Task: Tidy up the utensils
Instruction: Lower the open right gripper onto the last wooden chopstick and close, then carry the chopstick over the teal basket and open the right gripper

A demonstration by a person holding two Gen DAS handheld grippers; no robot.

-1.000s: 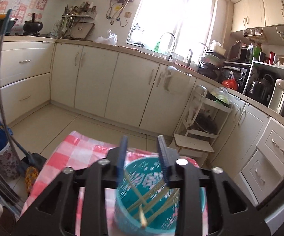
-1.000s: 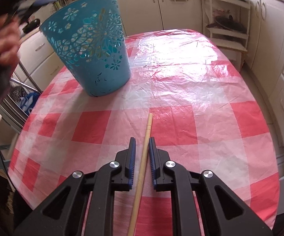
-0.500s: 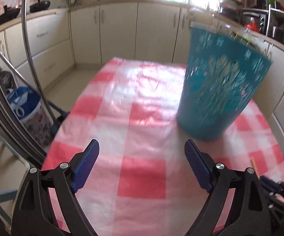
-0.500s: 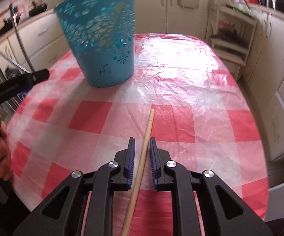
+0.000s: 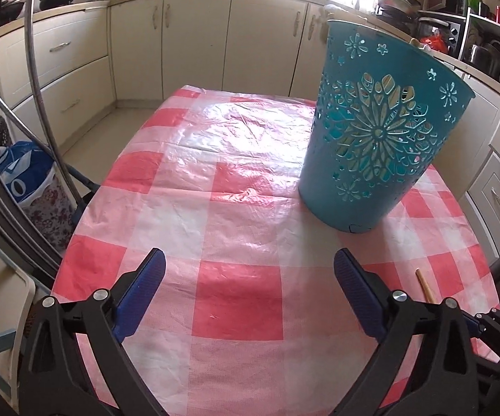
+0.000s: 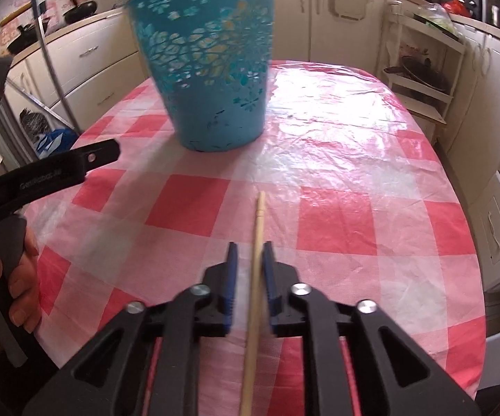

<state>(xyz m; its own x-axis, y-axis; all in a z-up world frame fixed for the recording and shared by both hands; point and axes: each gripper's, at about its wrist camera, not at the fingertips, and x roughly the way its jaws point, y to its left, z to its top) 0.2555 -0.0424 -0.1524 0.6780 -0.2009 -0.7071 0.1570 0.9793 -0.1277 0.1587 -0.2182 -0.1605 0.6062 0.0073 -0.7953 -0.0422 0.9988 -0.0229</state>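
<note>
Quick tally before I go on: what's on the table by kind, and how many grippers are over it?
Teal basket: 1
Loose chopstick between the right gripper fingers: 1
Sticks inside the basket: several, uncountable through the cutouts
Grippers, with the left gripper: 2
Total countable: 4

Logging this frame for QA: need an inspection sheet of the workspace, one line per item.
Surface: red-and-white checked plastic tablecloth, wrinkled, glossy.
Job's things: teal perforated plastic basket upright, wooden sticks inside; one wooden chopstick outside it.
Clutter: nothing seen on the table.
Grippers: left gripper open, empty; right gripper straddles the chopstick, jaws narrow, contact unclear.
Cables: nothing seen.
Surroundings: cream kitchen cabinets, wooden shelf rack.
</note>
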